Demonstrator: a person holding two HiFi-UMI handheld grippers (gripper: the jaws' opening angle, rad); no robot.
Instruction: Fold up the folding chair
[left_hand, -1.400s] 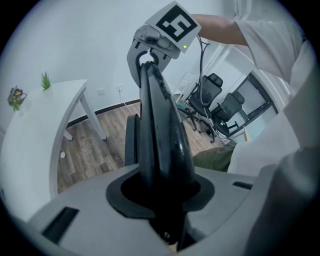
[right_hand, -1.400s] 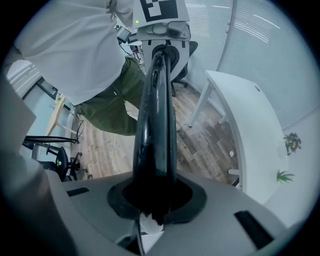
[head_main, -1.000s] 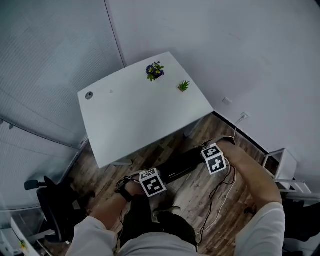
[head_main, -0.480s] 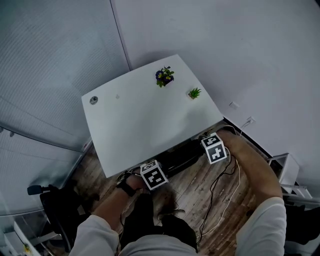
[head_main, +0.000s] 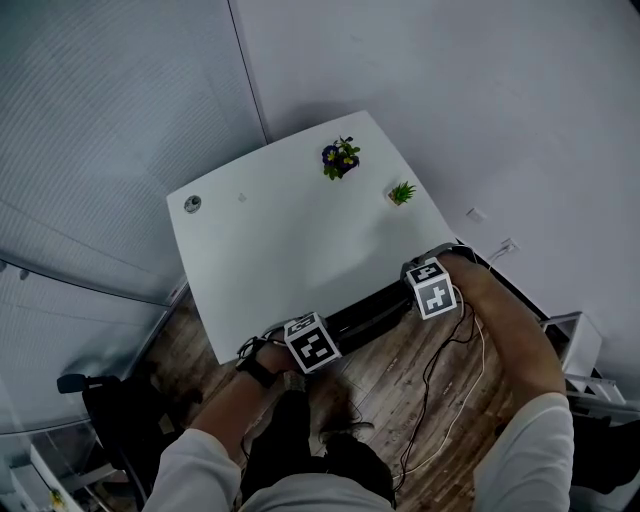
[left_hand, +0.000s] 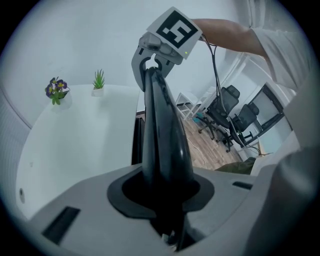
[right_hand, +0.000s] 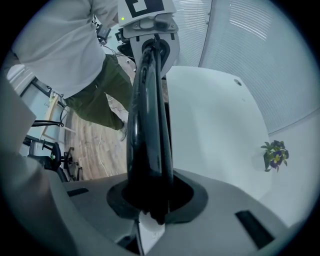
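Note:
The folding chair (head_main: 368, 315) is black and folded flat, and it hangs between my two grippers along the near edge of the white table (head_main: 270, 250). My left gripper (head_main: 303, 352) is shut on its left end and my right gripper (head_main: 430, 292) on its right end. In the left gripper view the chair's glossy black edge (left_hand: 161, 131) runs from my jaws up to the right gripper (left_hand: 161, 46). The right gripper view shows the same edge (right_hand: 146, 125) reaching to the left gripper (right_hand: 149, 25). The chair's far side is hidden under the table.
Two small potted plants (head_main: 340, 157) (head_main: 402, 192) stand near the table's far edge. On the wooden floor lie cables (head_main: 452, 395). A black office chair (head_main: 112, 412) stands at the lower left and a white shelf unit (head_main: 572, 338) at the right. The person's legs are below.
Both grippers have carried the folded chair away from the person and up against the table's near edge. The grips have not changed.

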